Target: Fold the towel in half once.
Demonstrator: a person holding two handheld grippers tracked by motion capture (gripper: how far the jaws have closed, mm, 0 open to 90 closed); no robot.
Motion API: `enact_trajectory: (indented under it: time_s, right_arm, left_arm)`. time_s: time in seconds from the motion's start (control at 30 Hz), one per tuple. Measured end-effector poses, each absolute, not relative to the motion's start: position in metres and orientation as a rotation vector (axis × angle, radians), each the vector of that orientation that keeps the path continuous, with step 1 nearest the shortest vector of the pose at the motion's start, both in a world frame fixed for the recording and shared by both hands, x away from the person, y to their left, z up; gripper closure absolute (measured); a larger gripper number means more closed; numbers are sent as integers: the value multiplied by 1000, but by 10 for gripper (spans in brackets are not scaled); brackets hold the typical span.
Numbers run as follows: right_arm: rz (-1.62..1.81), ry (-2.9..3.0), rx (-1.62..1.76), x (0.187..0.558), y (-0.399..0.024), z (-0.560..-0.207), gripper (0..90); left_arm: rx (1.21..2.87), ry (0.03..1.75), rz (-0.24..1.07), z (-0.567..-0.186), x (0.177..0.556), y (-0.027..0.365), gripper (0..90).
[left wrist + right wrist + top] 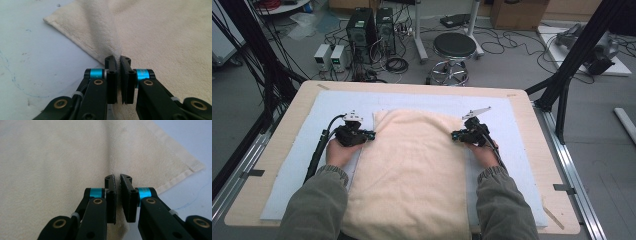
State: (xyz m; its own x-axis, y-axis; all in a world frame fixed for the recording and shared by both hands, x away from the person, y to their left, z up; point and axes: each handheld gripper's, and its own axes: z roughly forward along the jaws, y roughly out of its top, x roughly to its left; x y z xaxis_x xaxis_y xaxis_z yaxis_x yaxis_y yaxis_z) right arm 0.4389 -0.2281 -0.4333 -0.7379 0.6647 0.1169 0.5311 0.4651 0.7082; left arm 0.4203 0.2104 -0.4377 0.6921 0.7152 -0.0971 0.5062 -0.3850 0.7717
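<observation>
A cream towel (412, 170) lies spread on a pale mat (297, 155) in the middle of the table. My left gripper (373, 135) sits at the towel's left edge near its far corner, shut on a pinched ridge of cloth. In the left gripper view the jaws (118, 60) stand nearly together with a fold of the towel (162, 37) rising between them. My right gripper (454, 134) mirrors it at the right edge, also shut on the cloth. The right gripper view has its jaws (117, 178) clamped over a crease of the towel (50, 157), close to a hemmed corner.
The mat covers most of a wooden table (257, 195). Beyond the far edge stand a black stool (454, 47), computer towers (362, 27) and loose cables on the floor. Black frame posts (579, 50) rise at the right and left sides.
</observation>
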Motion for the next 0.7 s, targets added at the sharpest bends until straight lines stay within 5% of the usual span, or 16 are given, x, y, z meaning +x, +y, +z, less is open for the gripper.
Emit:
enact_trajectory:
  time_s: [0.7]
  right_arm:
    - [1310,2542,798,388,-238,-375,835]
  left_arm:
    - [1980,743,339,-389,366,236,851]
